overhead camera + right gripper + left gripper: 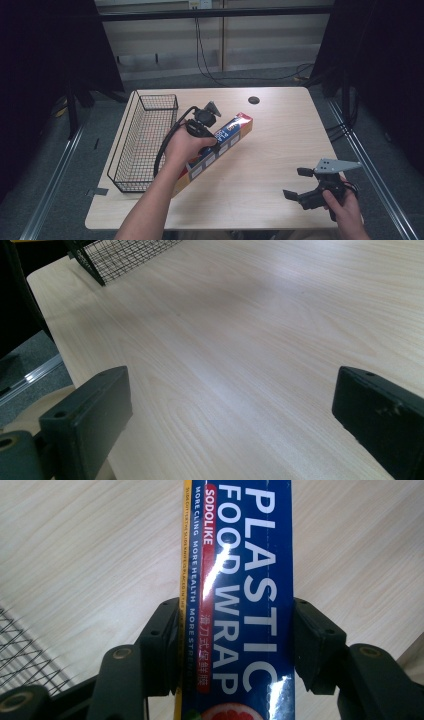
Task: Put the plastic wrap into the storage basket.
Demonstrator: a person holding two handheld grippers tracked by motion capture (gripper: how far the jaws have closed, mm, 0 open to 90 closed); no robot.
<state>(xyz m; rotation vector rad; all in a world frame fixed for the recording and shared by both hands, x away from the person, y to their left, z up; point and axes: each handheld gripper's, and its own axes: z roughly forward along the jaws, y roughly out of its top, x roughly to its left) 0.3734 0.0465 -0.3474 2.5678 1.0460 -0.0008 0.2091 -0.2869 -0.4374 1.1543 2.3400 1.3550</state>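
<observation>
A long blue plastic wrap box (pixel 225 141) lies slantwise over the middle of the wooden table, its far end pointing up and right. My left gripper (pixel 214 146) is shut on the box near its middle. In the left gripper view both black pads press the long sides of the box (pixel 242 600), whose white letters read PLASTIC FOOD WRAP. My right gripper (pixel 296 183) stands open near the table's front right corner, nothing between its jaws. In the right gripper view its gripper (pixel 230 415) looks across bare tabletop toward the basket.
A black wire basket (pixel 131 150) stands along the table's left side, just left of the box; its corner (pixel 100 260) shows in the right gripper view. A small black disc (pixel 254 100) sits at the back of the table. Cables hang behind.
</observation>
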